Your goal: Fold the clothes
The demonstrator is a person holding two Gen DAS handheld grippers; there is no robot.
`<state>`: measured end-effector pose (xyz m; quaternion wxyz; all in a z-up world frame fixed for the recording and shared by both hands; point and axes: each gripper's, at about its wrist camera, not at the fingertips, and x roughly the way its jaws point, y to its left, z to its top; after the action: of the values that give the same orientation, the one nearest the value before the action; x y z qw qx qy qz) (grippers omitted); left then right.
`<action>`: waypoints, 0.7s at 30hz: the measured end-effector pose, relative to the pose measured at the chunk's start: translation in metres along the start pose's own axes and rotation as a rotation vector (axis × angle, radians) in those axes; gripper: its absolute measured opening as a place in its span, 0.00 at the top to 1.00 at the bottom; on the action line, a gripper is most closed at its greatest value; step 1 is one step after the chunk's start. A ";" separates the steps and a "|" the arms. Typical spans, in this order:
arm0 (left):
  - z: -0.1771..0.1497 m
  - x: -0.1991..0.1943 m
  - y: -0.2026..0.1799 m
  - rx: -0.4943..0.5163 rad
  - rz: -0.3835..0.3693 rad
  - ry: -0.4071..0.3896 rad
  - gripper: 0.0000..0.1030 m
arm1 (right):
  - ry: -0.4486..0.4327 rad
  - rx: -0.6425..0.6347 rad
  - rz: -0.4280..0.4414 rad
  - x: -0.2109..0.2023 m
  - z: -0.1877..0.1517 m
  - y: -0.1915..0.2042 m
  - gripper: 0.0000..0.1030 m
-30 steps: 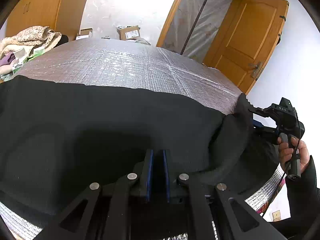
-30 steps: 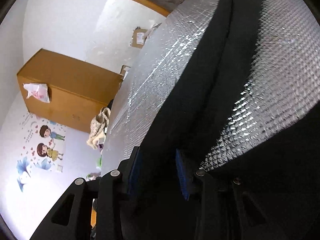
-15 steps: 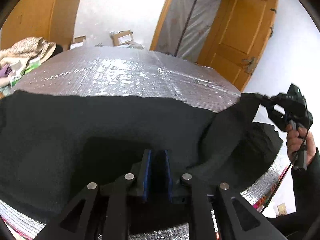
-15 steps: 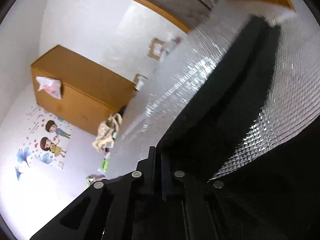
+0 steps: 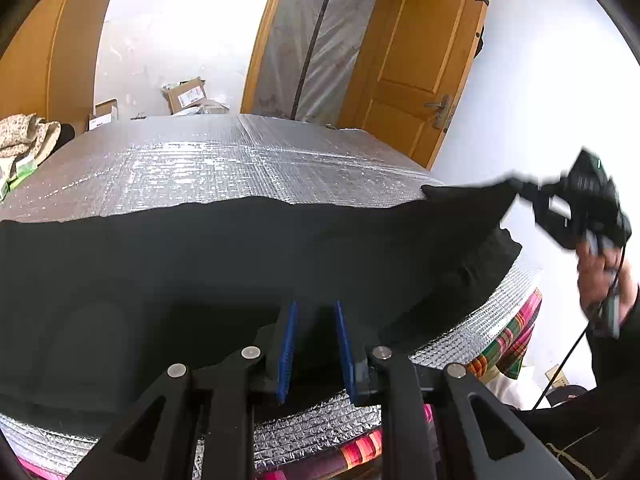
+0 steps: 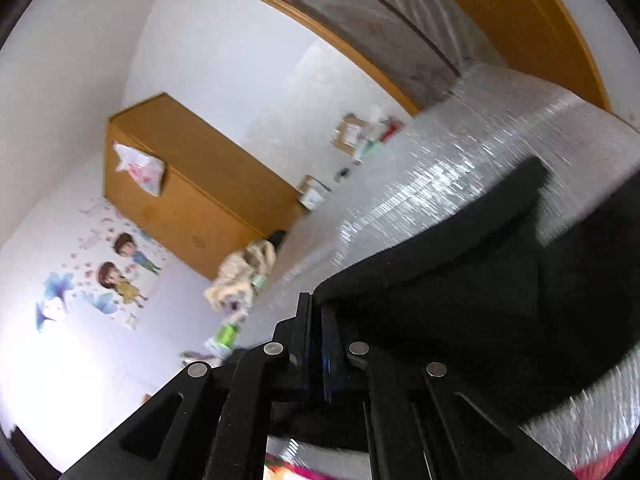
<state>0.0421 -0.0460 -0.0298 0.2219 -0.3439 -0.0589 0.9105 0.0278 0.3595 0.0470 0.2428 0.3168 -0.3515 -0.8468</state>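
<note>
The black garment [image 5: 240,264] lies spread across the silver quilted cover [image 5: 224,160] of the table, its near edge hanging toward the left tool [image 5: 316,344]. Its right-hand corner is lifted clear of the cover and drawn out to a point, pinched in the right tool [image 5: 520,190].

Left tool: jaws are opening; the blue pads [image 5: 287,344] stand apart with the garment's near edge between them, not pressed. A second ago they were nearly together on that edge.

Right tool: jaws closed on the garment corner, seen in the right wrist view as dark cloth [image 6: 440,288] running straight out of the clamped tool [image 6: 318,332]. A second ago these jaws stood wide around the cloth; the corner then lay bunched low at the table edge and now sits higher and further right.

Hard to make out: the right tool and the hand [image 5: 600,276] holding it are motion-blurred in the left wrist view; the right wrist view is blurred throughout. The garment's type cannot be told; its left end is cut off by the frame edge. A striped cloth [image 5: 508,340] shows under the silver cover at the table's edge.

Writing: cardboard boxes [image 5: 186,94] on the floor carry white labels, print too small to read. The wall stickers [image 6: 120,264] of two cartoon children carry no readable text.

Surroundings: a pile of pale clothing [image 5: 24,140], a wooden cabinet [image 6: 192,208], an open wooden door [image 5: 420,60].
</note>
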 end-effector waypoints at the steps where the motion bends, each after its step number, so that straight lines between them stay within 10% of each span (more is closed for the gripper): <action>1: 0.000 0.001 0.001 -0.003 0.002 0.004 0.80 | 0.010 0.025 -0.029 -0.001 -0.006 -0.010 0.96; 10: -0.009 0.000 0.010 -0.016 0.033 0.030 0.80 | 0.128 0.237 -0.172 0.013 -0.049 -0.085 0.91; 15: -0.011 0.004 0.000 0.021 -0.006 0.042 0.80 | 0.155 0.182 -0.125 0.022 -0.051 -0.073 0.70; 21: -0.015 0.019 -0.032 0.132 -0.070 0.081 0.79 | 0.241 0.103 -0.062 0.049 -0.064 -0.048 0.68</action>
<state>0.0509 -0.0097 -0.0441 0.2779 -0.3628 -0.0016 0.8894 0.0307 0.3305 -0.0424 0.2405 0.4391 -0.3530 -0.7904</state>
